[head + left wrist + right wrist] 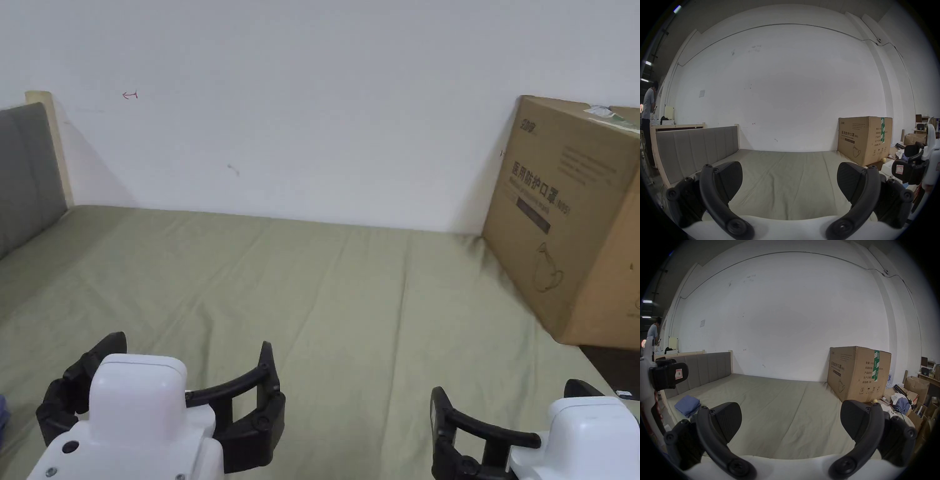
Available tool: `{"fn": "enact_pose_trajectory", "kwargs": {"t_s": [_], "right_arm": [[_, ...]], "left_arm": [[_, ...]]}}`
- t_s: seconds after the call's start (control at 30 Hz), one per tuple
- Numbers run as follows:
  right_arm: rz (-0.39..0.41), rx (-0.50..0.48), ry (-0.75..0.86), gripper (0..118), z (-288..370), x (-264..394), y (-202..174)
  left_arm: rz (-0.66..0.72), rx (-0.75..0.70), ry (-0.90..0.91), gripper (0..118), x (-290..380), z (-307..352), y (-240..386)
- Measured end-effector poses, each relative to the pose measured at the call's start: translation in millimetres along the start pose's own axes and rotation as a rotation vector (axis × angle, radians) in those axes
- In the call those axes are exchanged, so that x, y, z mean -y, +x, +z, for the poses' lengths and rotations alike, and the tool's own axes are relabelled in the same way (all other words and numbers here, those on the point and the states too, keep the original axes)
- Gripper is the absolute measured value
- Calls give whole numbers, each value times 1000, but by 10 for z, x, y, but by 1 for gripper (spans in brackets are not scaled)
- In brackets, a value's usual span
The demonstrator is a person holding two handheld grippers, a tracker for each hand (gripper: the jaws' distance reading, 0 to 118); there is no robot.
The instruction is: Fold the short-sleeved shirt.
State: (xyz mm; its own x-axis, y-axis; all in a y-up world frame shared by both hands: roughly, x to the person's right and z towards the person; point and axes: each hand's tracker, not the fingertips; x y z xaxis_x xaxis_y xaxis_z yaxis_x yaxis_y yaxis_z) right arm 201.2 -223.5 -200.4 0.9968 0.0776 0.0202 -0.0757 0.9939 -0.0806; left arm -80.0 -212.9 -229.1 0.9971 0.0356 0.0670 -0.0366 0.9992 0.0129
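The bed (pixel 782 404) lies bare under its green sheet, cardboard box (pixel 857 374) at its far right corner. A folded blue garment (pixel 687 404) (probably the shirt) sits at the bed's left edge by the headboard, long axis running roughly toward the wall. Left hand-held gripper (pixel 789 180) and right hand-held gripper (pixel 791 420) both gape empty; reaching left for the garment's edges seems wise

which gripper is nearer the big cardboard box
The right gripper; the box stands on its side of the bed, while the left gripper is toward the headboard.
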Motion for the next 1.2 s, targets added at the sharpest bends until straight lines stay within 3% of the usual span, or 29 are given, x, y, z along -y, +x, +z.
{"fn": "enact_pose_trajectory", "kwargs": {"t_s": [0.17, 0.3, 0.83, 1.2], "right_arm": [[7, -11, -12, 118, -22, 11, -37], [14, -19, -21, 118, -38, 21, -61], [2, -14, -36, 118, -27, 56, -16], [-9, -5, -40, 118, -32, 107, 26]], "left_arm": [[16, -27, -52, 114, -79, -12, 34], [-47, -121, -136, 114, -135, -64, 104], [97, -60, -235, 114, -129, -112, 79], [77, -69, -247, 114, -114, -131, 160]]}}
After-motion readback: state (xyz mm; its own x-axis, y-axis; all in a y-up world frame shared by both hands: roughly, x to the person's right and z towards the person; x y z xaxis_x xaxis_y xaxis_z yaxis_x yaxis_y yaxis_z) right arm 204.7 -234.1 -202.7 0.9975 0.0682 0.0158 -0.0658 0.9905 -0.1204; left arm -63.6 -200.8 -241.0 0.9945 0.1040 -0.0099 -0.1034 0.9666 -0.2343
